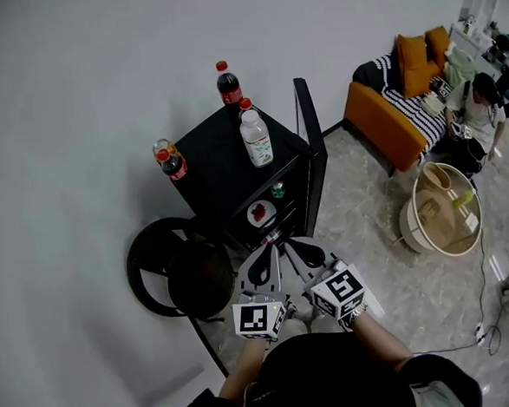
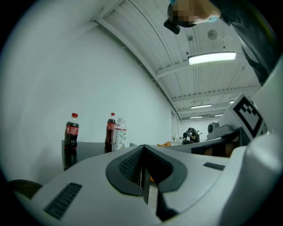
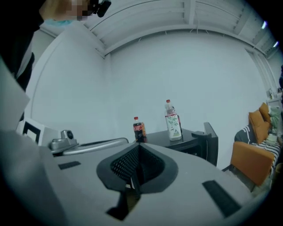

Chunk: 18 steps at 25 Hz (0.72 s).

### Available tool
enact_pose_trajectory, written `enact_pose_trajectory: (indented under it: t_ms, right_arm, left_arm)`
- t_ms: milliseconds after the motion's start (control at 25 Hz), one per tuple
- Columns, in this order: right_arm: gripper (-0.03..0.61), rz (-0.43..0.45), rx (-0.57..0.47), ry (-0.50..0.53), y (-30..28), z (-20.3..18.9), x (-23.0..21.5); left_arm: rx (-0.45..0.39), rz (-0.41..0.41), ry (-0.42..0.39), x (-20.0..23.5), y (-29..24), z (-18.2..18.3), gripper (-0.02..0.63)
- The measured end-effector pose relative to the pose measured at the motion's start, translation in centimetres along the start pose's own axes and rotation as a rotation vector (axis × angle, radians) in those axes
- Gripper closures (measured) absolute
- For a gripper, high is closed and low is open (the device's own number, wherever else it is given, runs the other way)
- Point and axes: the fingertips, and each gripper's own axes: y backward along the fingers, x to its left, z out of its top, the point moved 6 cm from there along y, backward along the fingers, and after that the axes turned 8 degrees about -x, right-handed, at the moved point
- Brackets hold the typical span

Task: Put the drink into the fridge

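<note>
Hovering by the open fridge [image 1: 217,170], left claw [image 1: 272,243] and right claw [image 1: 292,243] are squeezed together, empty, bottles [image 1: 256,139] on top not picked yet.

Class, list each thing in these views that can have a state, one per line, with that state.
Fridge door: open.
Back cola bottle: upright, capped.
Clear bottle: upright, capped.
Left cola bottle: upright, capped.
Left gripper: shut, empty.
Right gripper: shut, empty.

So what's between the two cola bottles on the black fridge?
Nothing. In the head view, only bare fridge top lies between the back cola bottle and the front cola bottle. The clear bottle stands off to the side.
</note>
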Motion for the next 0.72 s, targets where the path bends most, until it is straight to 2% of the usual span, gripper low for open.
enact_pose_trajectory:
  t_ms: [240, 560, 720]
  right_arm:
    - [0.565, 0.005, -0.019, 0.02, -0.4, 2.4, 0.5]
    - [0.565, 0.02, -0.066, 0.061, -1.6, 4.6, 0.9]
    - [0.565, 0.035, -0.066, 0.075, -2.0, 4.9, 1.3]
  left_arm:
    - [-0.014, 0.021, -0.008, 0.6, 0.1, 2.4, 0.604]
    - [-0.036, -0.002, -0.046, 1.2, -0.5, 4.2, 0.604]
    - [-0.081, -0.008, -0.011, 1.8, -0.1, 4.9, 0.604]
